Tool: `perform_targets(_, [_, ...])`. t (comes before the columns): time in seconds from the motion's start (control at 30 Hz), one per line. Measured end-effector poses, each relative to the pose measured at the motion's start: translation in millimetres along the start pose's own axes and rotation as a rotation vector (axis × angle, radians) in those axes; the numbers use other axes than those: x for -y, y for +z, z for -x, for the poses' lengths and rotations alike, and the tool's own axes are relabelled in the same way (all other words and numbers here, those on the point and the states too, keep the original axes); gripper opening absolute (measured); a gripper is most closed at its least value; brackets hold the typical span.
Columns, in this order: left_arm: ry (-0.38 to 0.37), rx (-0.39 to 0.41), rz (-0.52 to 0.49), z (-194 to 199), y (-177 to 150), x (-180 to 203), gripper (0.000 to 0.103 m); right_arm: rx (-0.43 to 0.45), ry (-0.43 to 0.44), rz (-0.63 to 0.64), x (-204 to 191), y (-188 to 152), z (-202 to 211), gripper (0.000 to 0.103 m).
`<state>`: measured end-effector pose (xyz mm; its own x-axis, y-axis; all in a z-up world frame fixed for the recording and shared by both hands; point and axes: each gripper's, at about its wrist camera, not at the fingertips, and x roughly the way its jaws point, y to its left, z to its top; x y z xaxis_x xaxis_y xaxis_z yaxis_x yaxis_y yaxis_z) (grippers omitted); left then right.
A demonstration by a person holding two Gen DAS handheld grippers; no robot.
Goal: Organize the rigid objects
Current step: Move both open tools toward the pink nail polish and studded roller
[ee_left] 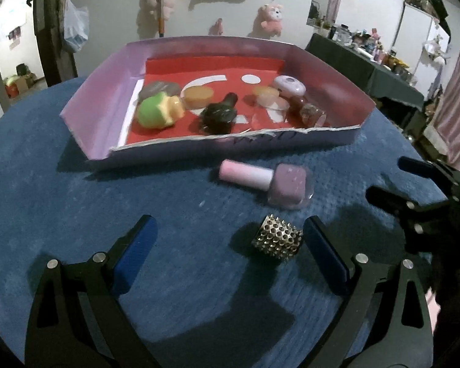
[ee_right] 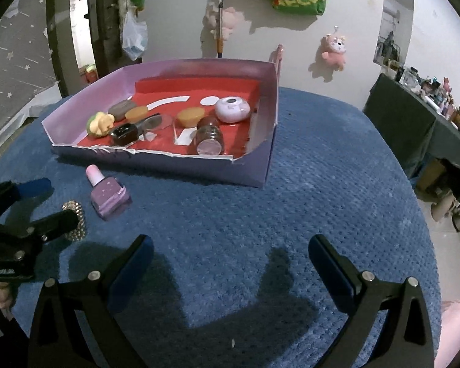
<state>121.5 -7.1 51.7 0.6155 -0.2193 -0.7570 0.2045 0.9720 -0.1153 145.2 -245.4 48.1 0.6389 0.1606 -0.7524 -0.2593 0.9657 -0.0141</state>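
Note:
A purple box (ee_left: 86, 98) (ee_right: 260, 165) with a red floor stands on the blue cloth and holds several small items. In front of it a lilac nail polish bottle (ee_left: 288, 184) (ee_right: 109, 196) lies on its side. A gold studded ring (ee_left: 277, 239) (ee_right: 75, 217) rests nearer to me, just inside the right finger of my open left gripper (ee_left: 230, 233) (ee_right: 36, 199), touching neither pad as far as I can see. Over bare cloth right of centre, my right gripper (ee_right: 230, 248) (ee_left: 395, 181) stands open and holds nothing.
Inside the box lie a green-and-yellow toy (ee_left: 158, 110), a dark bottle (ee_left: 220, 113), two orange pots (ee_left: 197, 96), a white round case (ee_left: 288, 86) and a glass jar (ee_right: 208, 138). A cluttered dark table (ee_right: 414, 122) stands at the right. Plush toys hang on the wall.

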Motion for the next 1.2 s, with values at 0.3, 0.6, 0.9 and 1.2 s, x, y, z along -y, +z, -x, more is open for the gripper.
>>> perform_targets(0.3, [0.096, -0.009, -0.015, 24.4, -6.6, -33.2, 0.097, 0.015, 0.072, 0.038, -23.1, 15.4, -9.2, 0.103])
perform_targets(0.6, [-0.047, -0.022, -0.017, 12.5, -7.9, 0.9, 0.097, 0.028, 0.103, 0.161, -32.3, 25.9, -6.8, 0.103])
perform_targets(0.9, [-0.023, -0.068, -0.012, -1.0, -13.1, -5.6, 0.097, 0.03, 0.127, 0.108, -13.0, 26.1, -3.2, 0.103])
perform_targets(1.2, [0.089, -0.051, -0.032, 12.6, -13.4, -37.9, 0.097, 0.027, 0.154, 0.104, -19.1, 25.4, -6.9, 0.103])
